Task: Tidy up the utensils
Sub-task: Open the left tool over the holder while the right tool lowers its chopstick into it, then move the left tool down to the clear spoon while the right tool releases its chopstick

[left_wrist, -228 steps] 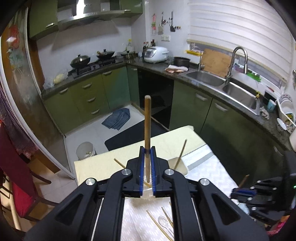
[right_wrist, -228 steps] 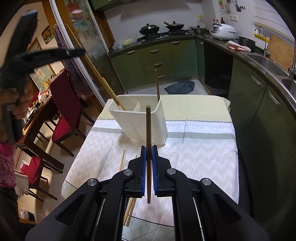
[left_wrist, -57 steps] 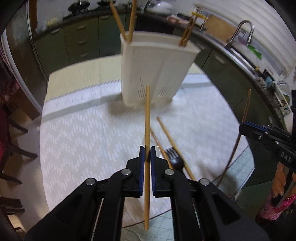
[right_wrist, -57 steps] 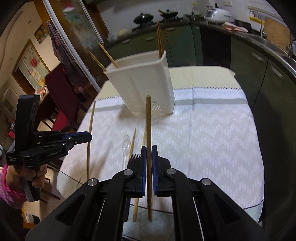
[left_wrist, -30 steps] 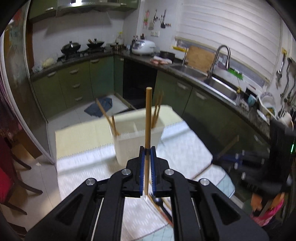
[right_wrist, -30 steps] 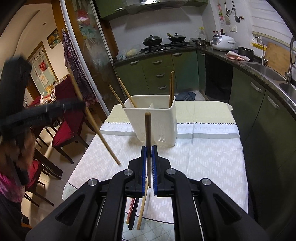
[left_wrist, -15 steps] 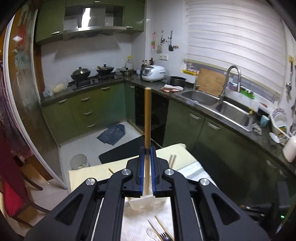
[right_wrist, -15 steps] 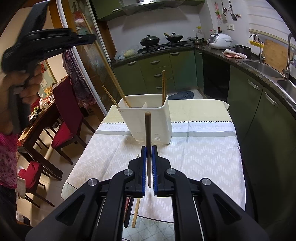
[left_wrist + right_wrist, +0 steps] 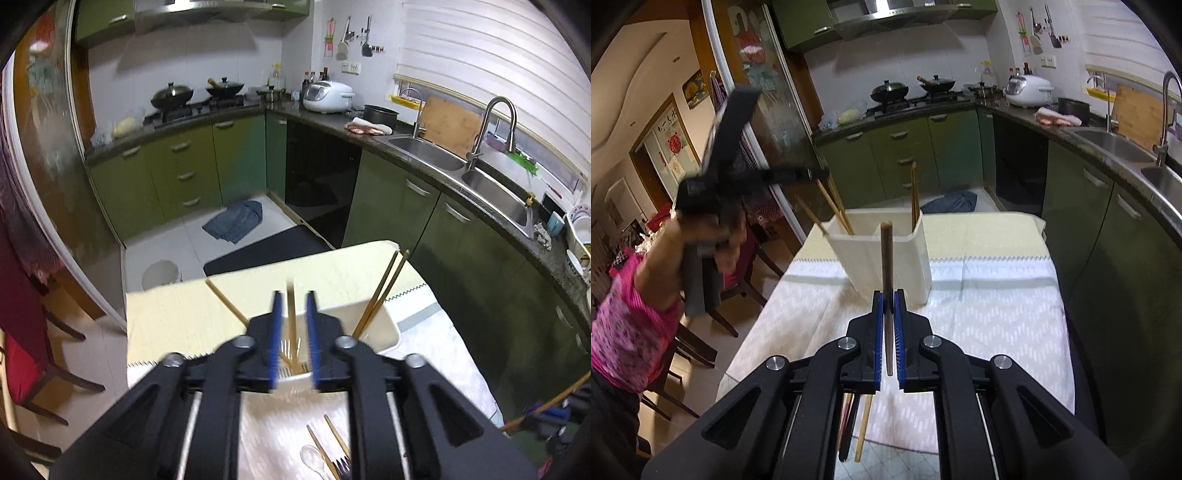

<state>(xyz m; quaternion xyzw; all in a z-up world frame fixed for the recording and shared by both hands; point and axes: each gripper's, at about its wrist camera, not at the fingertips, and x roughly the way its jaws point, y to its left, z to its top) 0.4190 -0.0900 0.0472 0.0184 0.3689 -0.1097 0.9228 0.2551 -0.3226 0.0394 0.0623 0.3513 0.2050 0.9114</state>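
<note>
- My right hand-held gripper is closed tight on one wooden chopstick. I hold it upright and near its lower end, so the long part is free to go down into the holder when its turn comes.
- My left hand-held gripper is above the white utensil holder, and its jaws are opening. A released chopstick is between the pads, blurred, and they do not press on it; I judge it is dropping into the left compartment.
- The holder stands on the cloth-covered counter. It is open at the top with a divider, so long utensils stand sorted. Two chopsticks lean in its right part, one leaning chopstick at its left corner.
- Close to me on the counter, loose chopsticks, a clear spoon and a dark fork are not yet sorted.
- Pale lettering runs along the grey band of the cloth, but I cannot read it. Posters on the far wall are also too small.
</note>
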